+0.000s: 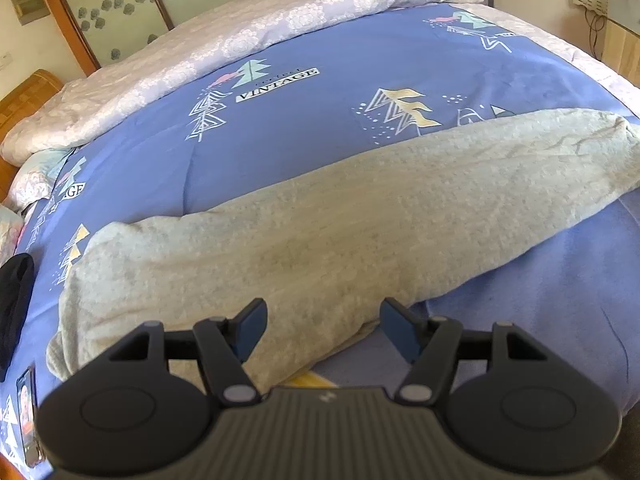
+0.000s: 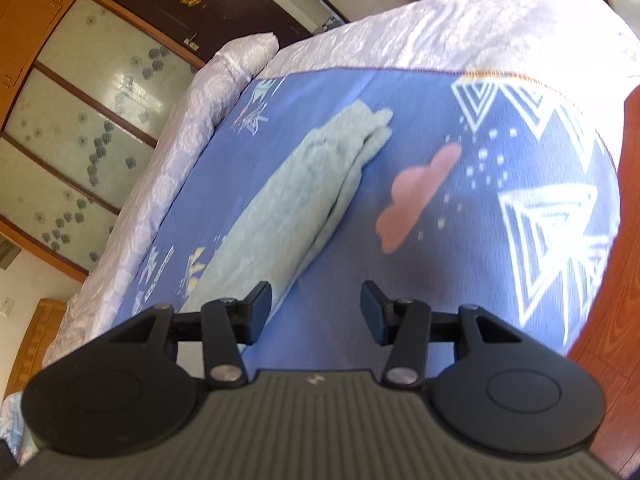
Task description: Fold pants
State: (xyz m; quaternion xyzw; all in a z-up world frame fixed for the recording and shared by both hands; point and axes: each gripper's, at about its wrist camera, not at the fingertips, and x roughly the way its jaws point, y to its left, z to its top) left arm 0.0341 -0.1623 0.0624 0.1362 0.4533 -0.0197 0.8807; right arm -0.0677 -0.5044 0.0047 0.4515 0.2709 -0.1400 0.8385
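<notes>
The pale grey-green pants (image 1: 340, 216) lie folded lengthwise in a long band across the blue patterned bedspread (image 1: 320, 120). My left gripper (image 1: 324, 330) hovers open just above their near edge, with nothing between its fingers. In the right wrist view the same pants (image 2: 288, 204) stretch away from me, their far end (image 2: 372, 128) showing stacked layers. My right gripper (image 2: 316, 312) stands open over the bedspread (image 2: 460, 112), just right of the pants' near end, and holds nothing.
A pale floral quilt (image 1: 248, 36) is bunched along the far side of the bed. A phone (image 1: 27, 412) and a dark cloth (image 1: 14, 304) lie at the bed's left edge. Wardrobe doors (image 2: 84, 128) stand behind. Wooden floor (image 2: 616, 344) shows beyond the bed's right edge.
</notes>
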